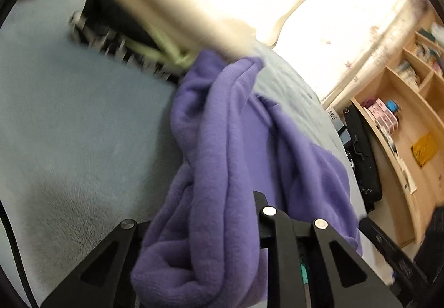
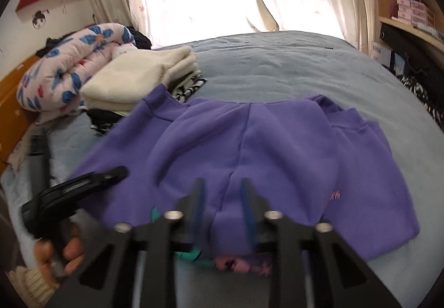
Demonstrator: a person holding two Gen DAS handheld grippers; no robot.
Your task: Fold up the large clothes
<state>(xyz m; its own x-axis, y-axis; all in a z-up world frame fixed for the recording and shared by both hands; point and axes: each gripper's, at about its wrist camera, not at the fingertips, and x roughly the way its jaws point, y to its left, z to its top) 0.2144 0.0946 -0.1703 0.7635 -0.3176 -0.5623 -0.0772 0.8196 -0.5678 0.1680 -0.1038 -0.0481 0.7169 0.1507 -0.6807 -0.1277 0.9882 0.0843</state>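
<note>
Bedroom, grey-blue bed cover (image 1: 69, 119) filling most of the left wrist view, bright curtained window behind, wooden shelving (image 1: 402, 113) off past the far side of the purple sweatshirt.

Left wrist view: the purple sweatshirt (image 1: 222, 155) is bunching into thick rolled folds right at the camera. The left gripper (image 1: 199, 247) is clamping on a wad of that fleece, fabric bulging out between the black fingers. Beyond the sweatshirt a cream folded garment (image 1: 166, 2) is sitting on a dark striped pile, blurred. The gripper is pointing down and forward along the sweatshirt toward that pile.

Right wrist view: the sweatshirt (image 2: 249, 147) is lying spread across the bed, ribbed hem edge on the far side, one sleeve folded in. The right gripper (image 2: 222, 208) is pinching a raised ridge of the near edge, jaws closed in on the cloth. Beside the sweatshirt, on the pile side, a hand (image 2: 63, 252) in a cream knit cuff is gripping the other tool's handle. A floral quilt (image 2: 69, 66) is rolled up behind the cream pile.

Judged step: both near-edge points are being taken for a fold. Next move likely calls for lifting both grips together, keeping the edge taut, and carrying it over toward the far hem. Risk: the bunched left grip is dragging extra layers.
</note>
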